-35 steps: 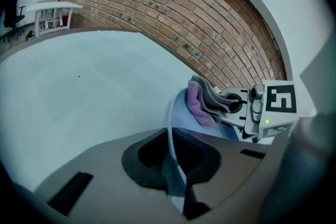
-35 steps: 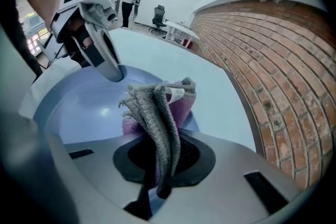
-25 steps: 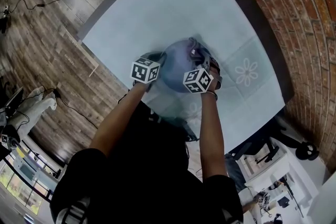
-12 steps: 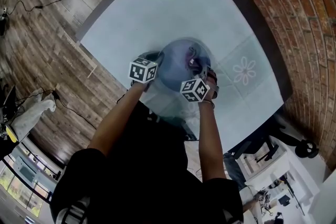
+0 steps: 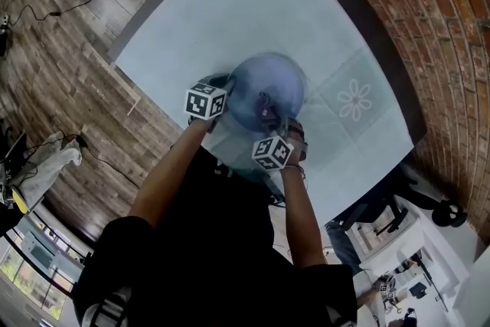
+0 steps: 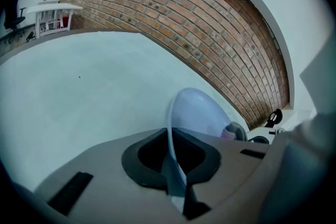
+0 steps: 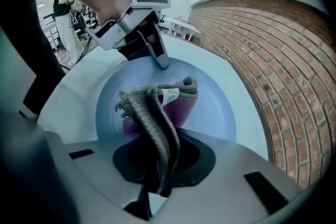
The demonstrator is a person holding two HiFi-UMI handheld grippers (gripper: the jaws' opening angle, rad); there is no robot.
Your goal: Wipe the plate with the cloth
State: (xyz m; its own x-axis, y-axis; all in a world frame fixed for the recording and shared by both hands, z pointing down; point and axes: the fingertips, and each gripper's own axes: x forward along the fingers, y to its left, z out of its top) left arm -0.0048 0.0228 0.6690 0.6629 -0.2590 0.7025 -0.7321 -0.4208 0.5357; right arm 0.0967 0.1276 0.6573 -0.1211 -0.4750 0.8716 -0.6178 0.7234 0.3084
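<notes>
A pale blue plate (image 5: 264, 88) sits on the light blue table (image 5: 230, 11). My left gripper (image 5: 223, 90) is shut on the plate's left rim; in the left gripper view the plate (image 6: 197, 113) stands edge-on between the jaws of my left gripper (image 6: 176, 176). My right gripper (image 7: 157, 181) is shut on a grey and purple cloth (image 7: 160, 110), which hangs down onto the near half of the plate (image 7: 215, 107). The left gripper (image 7: 160, 60) shows at the plate's far rim there. In the head view the cloth (image 5: 268, 112) lies just ahead of my right gripper (image 5: 269, 126).
A white flower print (image 5: 354, 99) marks the table to the right of the plate. A brick wall (image 5: 452, 34) runs along the table's far right side. Wooden floor (image 5: 53, 50) with cables lies beyond the left edge. Office chairs (image 5: 390, 218) stand at lower right.
My right gripper has dragged the cloth across the plate from its right side toward the person's body. The left gripper and the plate have stayed put.
</notes>
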